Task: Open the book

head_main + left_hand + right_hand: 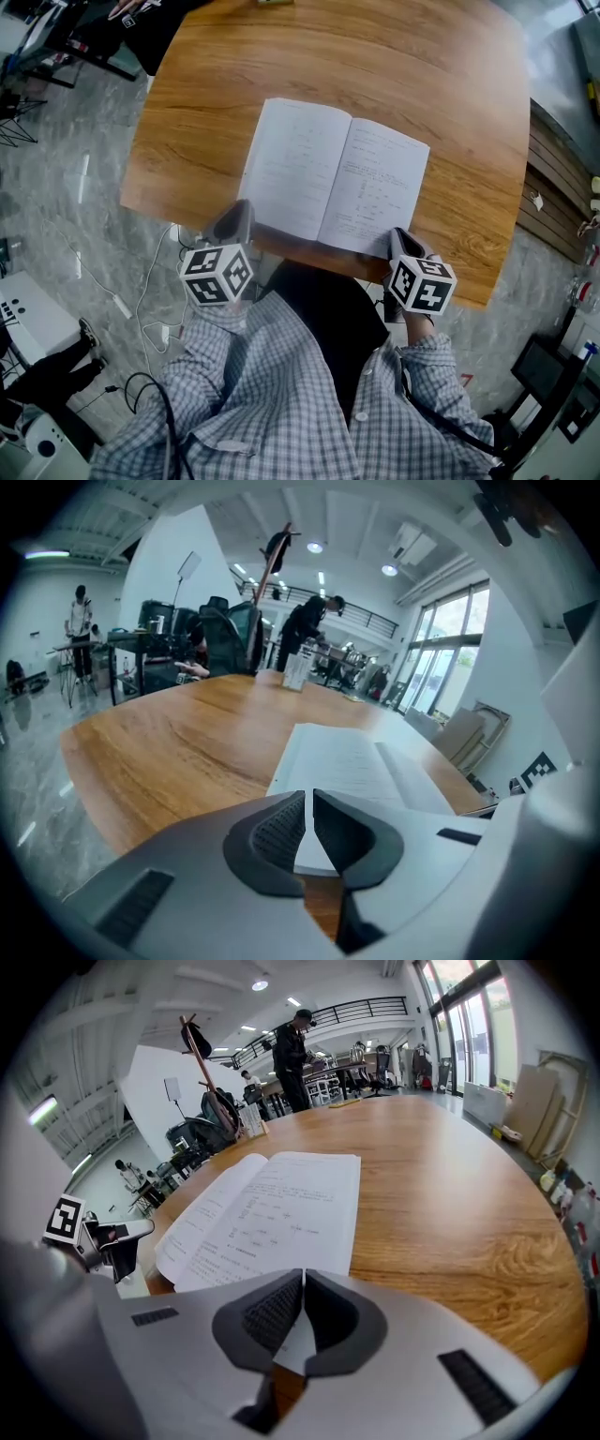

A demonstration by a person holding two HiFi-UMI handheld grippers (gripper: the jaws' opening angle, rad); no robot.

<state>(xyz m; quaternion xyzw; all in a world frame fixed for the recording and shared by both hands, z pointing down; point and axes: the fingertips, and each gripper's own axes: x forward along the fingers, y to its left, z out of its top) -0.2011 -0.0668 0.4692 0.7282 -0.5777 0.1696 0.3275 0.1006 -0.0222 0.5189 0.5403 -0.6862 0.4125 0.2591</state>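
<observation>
book: the book (333,178) lies open and flat on the table (234,56), spine running away from the person, printed pages up; sits by the near edge, about midway along it, near corners almost at the edge
left page: mostly blank-looking from the head view, print too faint to read
right page: lines of text, too small to read
left tongs: the left tongs (242,211) sit at the book's near left corner; in the left gripper view (308,794) the jaws are narrow, tips all but together with a thin slit, white page edge showing behind the pads; cannot tell if paper is pinched
right tongs: the right tongs (403,239) sit at the book's near right corner; in the right gripper view (302,1274) the tips meet, page corner showing in the gap behind them; a pinch not clear
marker cubes: one on each tongs, left cube (217,274), right cube (422,284), both off the table's near edge
person: checked shirt (281,394) below the near edge
</observation>
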